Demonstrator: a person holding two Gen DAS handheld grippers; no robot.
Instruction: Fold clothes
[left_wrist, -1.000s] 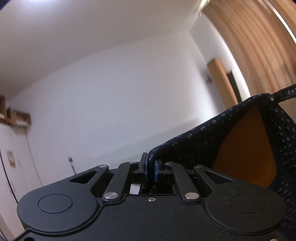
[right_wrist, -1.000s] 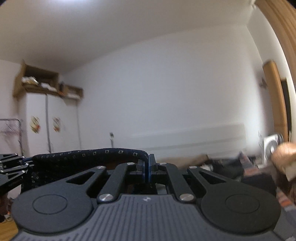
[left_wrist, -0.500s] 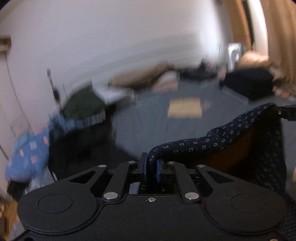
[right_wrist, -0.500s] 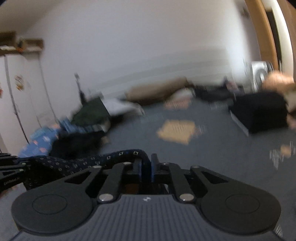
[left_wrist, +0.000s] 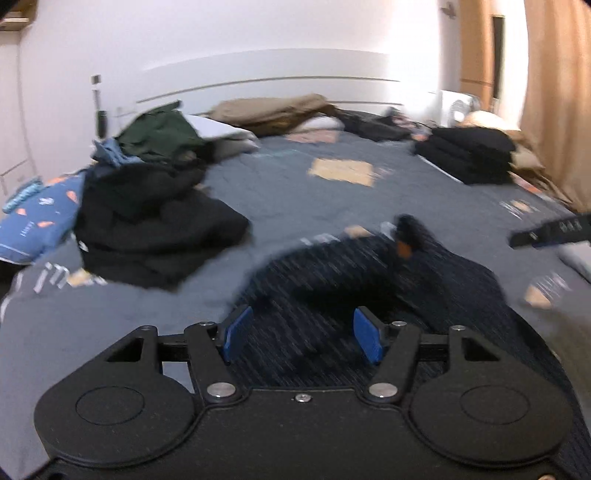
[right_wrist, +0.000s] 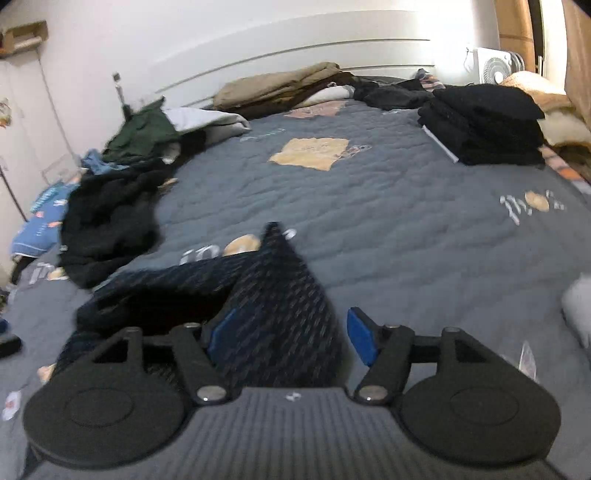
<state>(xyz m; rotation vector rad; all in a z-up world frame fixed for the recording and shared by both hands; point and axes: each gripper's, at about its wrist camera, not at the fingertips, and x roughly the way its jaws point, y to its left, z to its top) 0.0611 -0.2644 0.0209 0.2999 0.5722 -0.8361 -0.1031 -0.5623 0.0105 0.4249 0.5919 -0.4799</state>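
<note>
Navy patterned garment (left_wrist: 369, 273) lies blurred on grey bed quilt (right_wrist: 388, 206), lower centre of both views. Left gripper (left_wrist: 302, 334) and right gripper (right_wrist: 291, 332): jaws just opened, spread, cloth between, unpinched. Only the right view shows white fan (right_wrist: 496, 66) sharply.

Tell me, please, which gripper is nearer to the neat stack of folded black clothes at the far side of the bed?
Right. The right gripper has the stack of folded black clothes ahead on its right; the left gripper sits further left, beyond the dark patterned garment.
</note>
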